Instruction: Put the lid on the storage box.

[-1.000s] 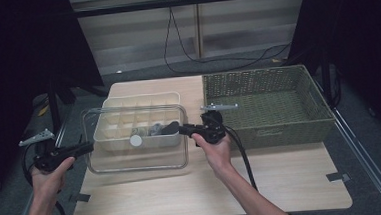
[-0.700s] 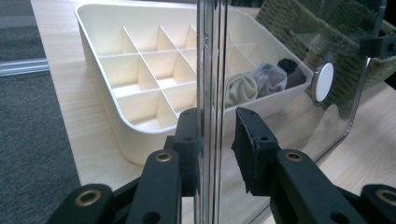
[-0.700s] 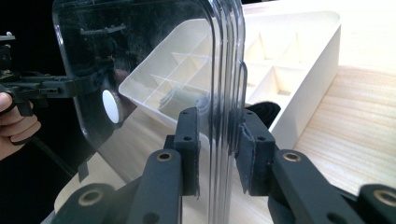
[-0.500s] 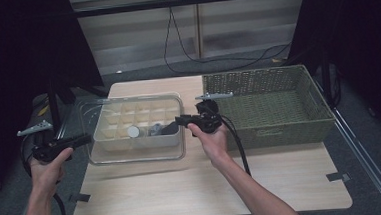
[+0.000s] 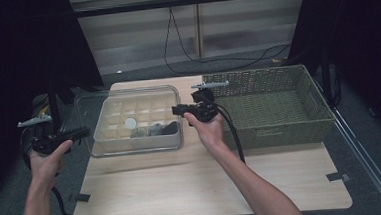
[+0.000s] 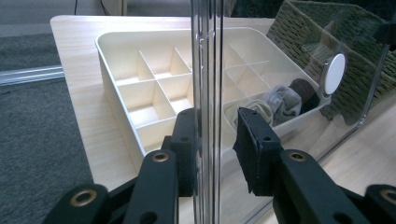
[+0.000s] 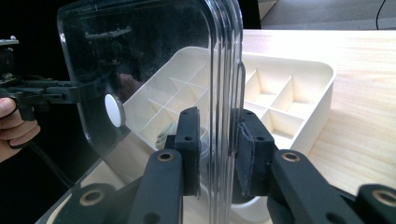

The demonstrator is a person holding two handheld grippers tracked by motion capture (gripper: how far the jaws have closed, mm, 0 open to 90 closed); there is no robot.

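Note:
A clear plastic lid (image 5: 86, 111) with a white round knob (image 5: 130, 123) stands tipped up on edge over a cream divided tray (image 5: 143, 106). My right gripper (image 5: 177, 109) is shut on the lid's right rim (image 7: 227, 93), both pads against it. My left gripper (image 5: 85, 130) has the lid's left rim (image 6: 206, 70) between its jaws. Those jaws have just been opening: one pad (image 6: 189, 140) touches the rim, and the other pad (image 6: 252, 140) stands a little off it. Rolled grey and dark cloth pieces (image 6: 286, 99) lie in the tray's compartments.
A green woven basket (image 5: 280, 127) stands at the right of the wooden table (image 5: 208, 181), right beside the tray. Cables trail from both grippers. The table's left edge is close to my left hand, with dark floor beyond.
The lid has come up off the tray and tipped more upright. Both hands have risen with it, and the right gripper has moved away from me.

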